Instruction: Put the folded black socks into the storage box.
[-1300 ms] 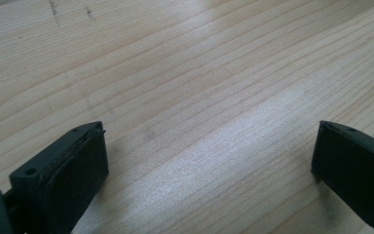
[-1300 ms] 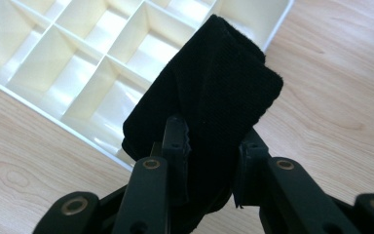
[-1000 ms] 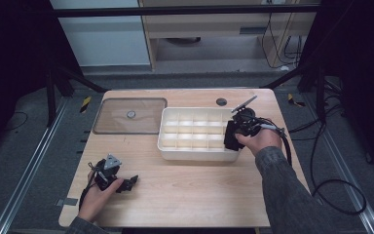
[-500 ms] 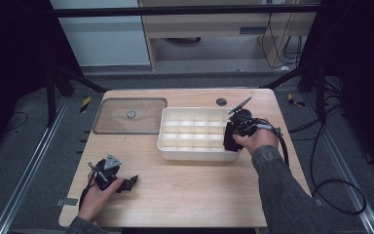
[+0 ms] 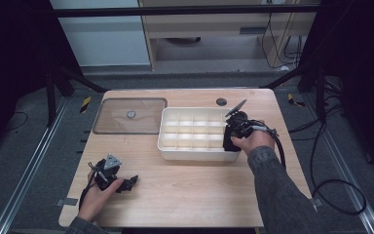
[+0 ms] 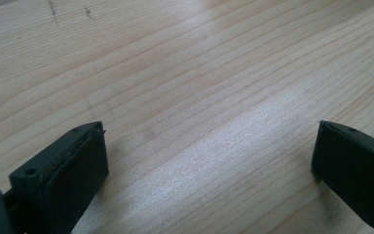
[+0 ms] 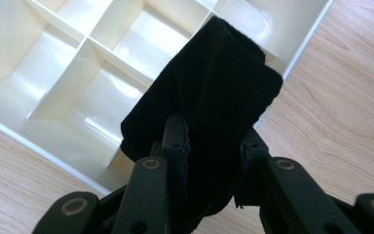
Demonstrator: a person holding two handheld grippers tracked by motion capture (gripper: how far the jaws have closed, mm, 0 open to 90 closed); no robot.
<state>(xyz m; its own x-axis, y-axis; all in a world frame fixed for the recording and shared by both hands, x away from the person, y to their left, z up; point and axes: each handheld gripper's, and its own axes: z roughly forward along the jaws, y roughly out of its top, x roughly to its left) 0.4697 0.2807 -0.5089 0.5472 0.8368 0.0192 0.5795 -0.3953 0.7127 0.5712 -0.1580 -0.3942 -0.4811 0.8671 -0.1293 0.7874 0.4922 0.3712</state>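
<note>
Black folded cloth [image 7: 209, 97], maybe a rolled sock, sits pinched between my right gripper [image 7: 212, 161] jaws, which are closed on its lower end; the bundle's long axis runs up and away from the jaws toward the upper right of the right gripper view. It hangs over the near right corner of the cream divided tray [image 7: 68, 73], its far end above the compartment by the tray's right wall, its held end above the front rim. In the high view my right gripper [image 5: 231, 139] is at the tray's [image 5: 168, 146] right end, centre right of the frame. The drop turns on this, I judge: the cell lies just under and ahead of the cloth, so a small push forward and down should seat it. My left gripper [image 5: 126, 183] rests at lower left of the high view on the wooden table [image 6: 199, 73], jaws wide apart, nothing between them, well apart from the tray. A clear lid [image 5: 129, 116] lies at the tray's left.
</note>
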